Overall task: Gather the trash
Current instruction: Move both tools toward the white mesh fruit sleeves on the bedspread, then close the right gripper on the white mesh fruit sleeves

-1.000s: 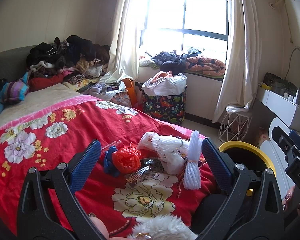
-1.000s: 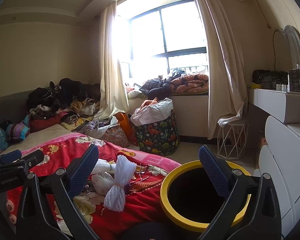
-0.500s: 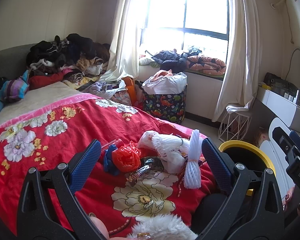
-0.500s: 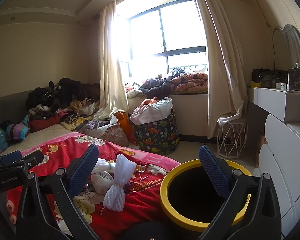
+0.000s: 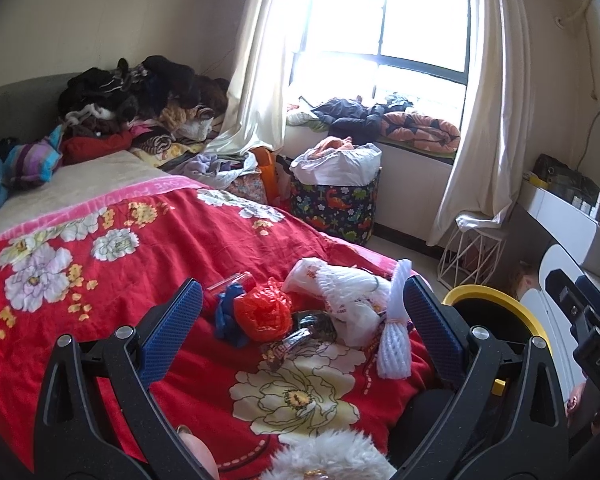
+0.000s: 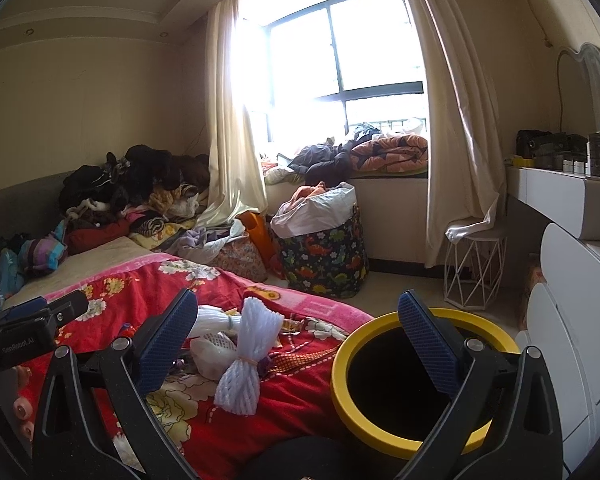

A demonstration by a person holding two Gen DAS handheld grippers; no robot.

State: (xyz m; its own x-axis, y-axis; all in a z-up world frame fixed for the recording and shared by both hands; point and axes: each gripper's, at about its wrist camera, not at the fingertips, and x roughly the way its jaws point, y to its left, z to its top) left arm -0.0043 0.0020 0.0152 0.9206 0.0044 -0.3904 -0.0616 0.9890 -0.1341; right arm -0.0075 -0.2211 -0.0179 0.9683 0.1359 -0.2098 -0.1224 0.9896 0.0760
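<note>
I see a red floral blanket (image 5: 148, 248) spread over the bed, with a heap of dark clothes (image 5: 140, 96) piled at the bed's far edge against the wall. Past the bed's far corner stands a dinosaur-print hamper (image 5: 334, 204), stuffed with laundry, under the window (image 5: 384, 24). On the sill lies an orange patterned quilt (image 5: 420, 130). A white wire stool (image 5: 474, 258) stands beside the cream curtain (image 5: 484, 120).

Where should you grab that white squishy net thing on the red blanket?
Probably at its pinched waist, where a band ties the white foam net and it is narrowest. It lies lengthwise on the red blanket at the bed's edge beside the yellow-rimmed bin, so the open right gripper could come down from above, one finger each side.
</note>
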